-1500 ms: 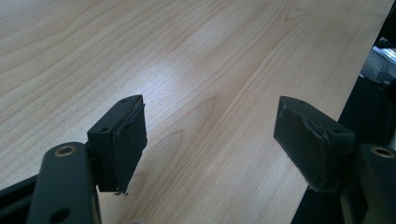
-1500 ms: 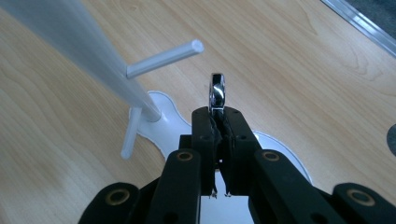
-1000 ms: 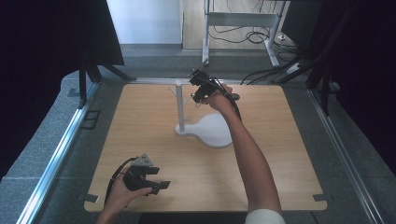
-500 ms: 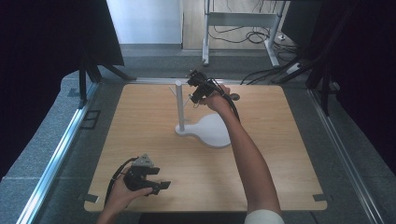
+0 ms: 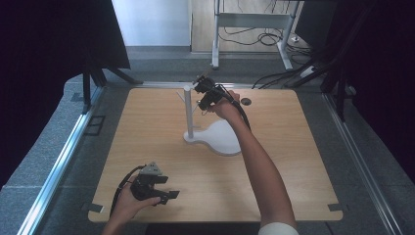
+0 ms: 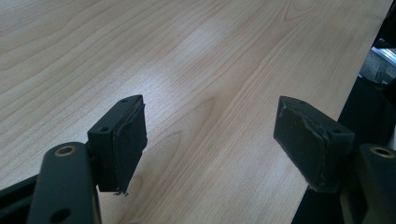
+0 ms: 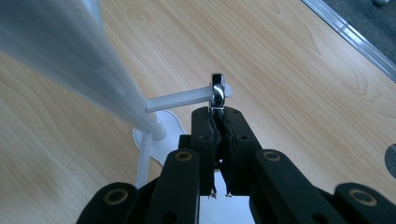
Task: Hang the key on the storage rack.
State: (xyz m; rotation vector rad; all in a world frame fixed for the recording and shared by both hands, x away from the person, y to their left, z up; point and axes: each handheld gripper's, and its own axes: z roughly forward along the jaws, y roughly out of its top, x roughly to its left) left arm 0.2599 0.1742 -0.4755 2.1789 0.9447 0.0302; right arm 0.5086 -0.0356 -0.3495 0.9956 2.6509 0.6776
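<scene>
One ring (image 7: 217,90), one white stand (image 5: 189,113)

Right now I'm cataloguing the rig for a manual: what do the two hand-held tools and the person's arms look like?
Both tools are black. The left tool carries a grey three-cornered plate and a looping black cable. Its jaws end in flat rectangular pads. The right tool has brass-ringed pivot holes. A white sleeve edge shows on the right arm.

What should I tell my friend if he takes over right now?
Right gripper: shut on the metal ring, which is threaded onto the end of a peg of the white stand.
Left gripper: open, holding nothing, low over the table near its front left edge.
Done: ring on the peg's tip.
Left: push it further on if needed, then let go and back away.
</scene>
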